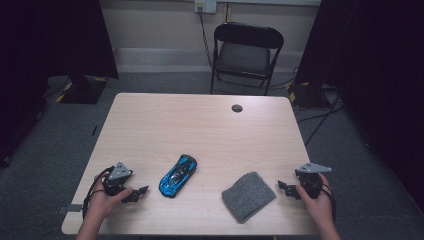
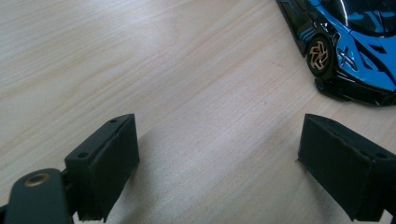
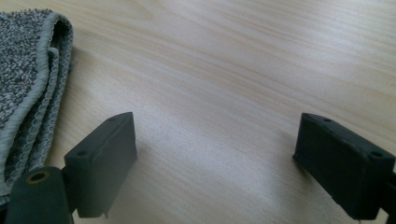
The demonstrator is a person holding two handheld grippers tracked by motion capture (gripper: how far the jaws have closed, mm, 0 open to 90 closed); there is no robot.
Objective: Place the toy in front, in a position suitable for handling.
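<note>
resting on a dark grey carpet, the pale wood-grain worktop (image 1: pixel 210 130) has rounded corners and a small round dark cap (image 1: pixel 237 108) near its far edge; behind it stands a black folding chair (image 1: pixel 246 52) against a light wall with a socket (image 1: pixel 205 5) and a hanging cable, dark curtains at both sides. on the near half lies a glossy blue and black toy car (image 1: pixel 178 175), nose angled toward the far right, and to its right, well apart, a folded grey cloth (image 1: pixel 248 196) of nubbly terry. the left claw (image 1: pixel 141 192), held in the person's left hand (image 1: pixel 102 197) at the near left corner, sits just left of the car, its jaws spread wide with nothing between them. the right claw (image 1: pixel 283 189), in the right hand (image 1: pixel 315 200) near the right edge, points toward the cloth, also spread wide and empty. the left gripper view adds what the high view lacks: the car (image 2: pixel 348 44) at upper right with a copper-spoked wheel (image 2: pixel 320 53) and sharp body creases, bare wood between the matte black jaws. the right gripper view shows the cloth (image 3: pixel 28 79) at its left, with looped pile and a stitched, rolled hem, just beside one jaw but apart from it.
</note>
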